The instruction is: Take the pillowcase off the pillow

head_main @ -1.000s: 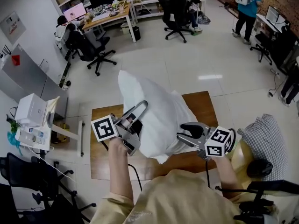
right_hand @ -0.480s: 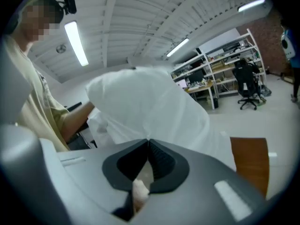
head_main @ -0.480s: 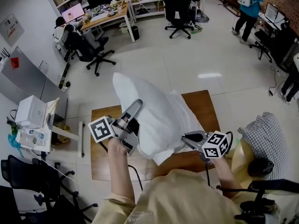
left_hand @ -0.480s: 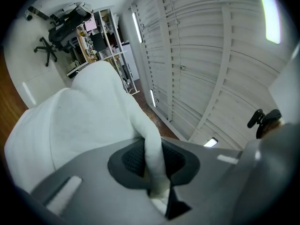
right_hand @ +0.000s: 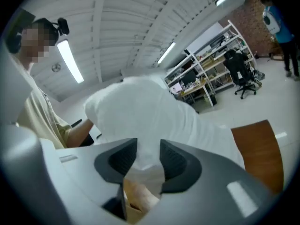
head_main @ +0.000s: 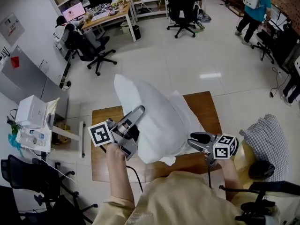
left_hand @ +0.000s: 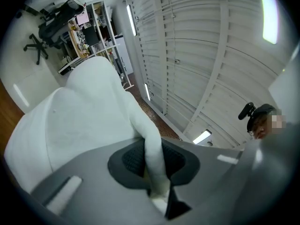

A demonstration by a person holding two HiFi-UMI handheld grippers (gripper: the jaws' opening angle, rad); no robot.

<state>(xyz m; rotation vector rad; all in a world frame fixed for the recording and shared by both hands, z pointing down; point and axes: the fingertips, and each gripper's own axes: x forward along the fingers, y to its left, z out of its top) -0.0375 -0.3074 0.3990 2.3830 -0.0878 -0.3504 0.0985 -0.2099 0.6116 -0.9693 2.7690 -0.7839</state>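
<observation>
Brown wooden table (head_main: 206, 107) on pale tiled floor (head_main: 187, 64), white pillow (head_main: 150, 111) over it, contact unclear.

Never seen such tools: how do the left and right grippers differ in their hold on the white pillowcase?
The left gripper is clamped shut on a thin fold of the pillowcase; the right gripper has its jaws apart, having just been opening, with cloth between them. The left works at its left side, the right by its near right corner. Both carry a marker cube.
</observation>
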